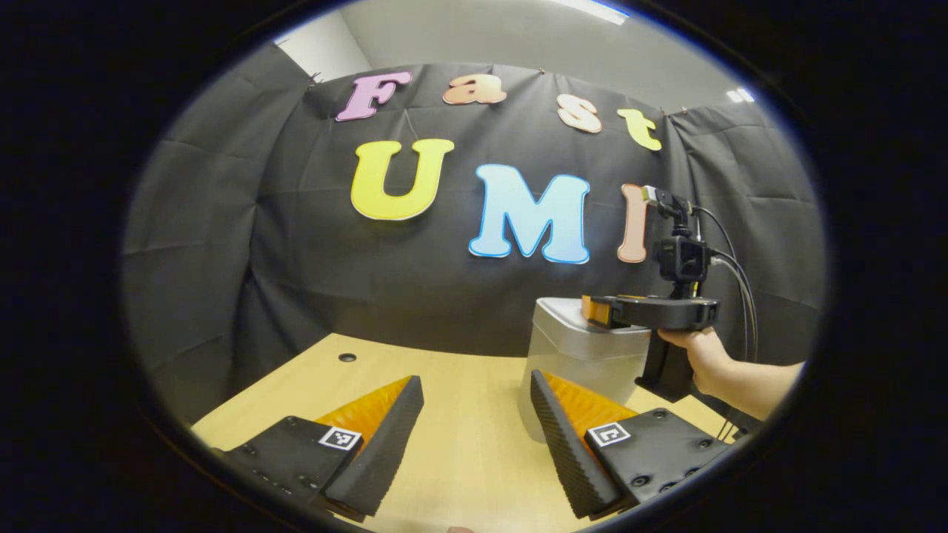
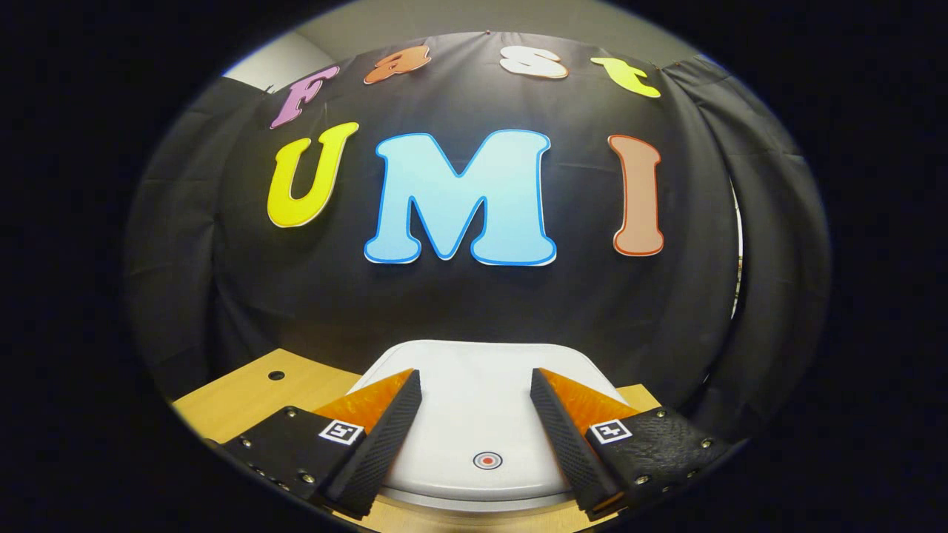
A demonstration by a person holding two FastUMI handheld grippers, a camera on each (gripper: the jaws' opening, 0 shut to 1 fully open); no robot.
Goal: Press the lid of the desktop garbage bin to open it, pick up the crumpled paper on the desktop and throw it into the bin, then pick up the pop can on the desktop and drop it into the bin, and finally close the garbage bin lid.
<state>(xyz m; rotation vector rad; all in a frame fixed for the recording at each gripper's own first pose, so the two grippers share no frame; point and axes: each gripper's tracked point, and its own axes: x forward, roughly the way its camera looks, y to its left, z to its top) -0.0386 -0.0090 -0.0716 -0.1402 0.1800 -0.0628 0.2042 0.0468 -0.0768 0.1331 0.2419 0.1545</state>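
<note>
Wood desktop (image 1: 474, 444) w/ round hole (image 1: 346, 357); black cloth backdrop (image 1: 311, 244).

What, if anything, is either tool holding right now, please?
Nothing. The left tool is open above the table; the right tool is open over the bin's shut lid.

Pale grey garbage bin (image 1: 585, 355) upright on the wooden counter (image 1: 459, 444) near the back wall; white lid (image 2: 481, 400) shut and flat, small red ring mark (image 2: 486, 460) near its front edge.
</note>
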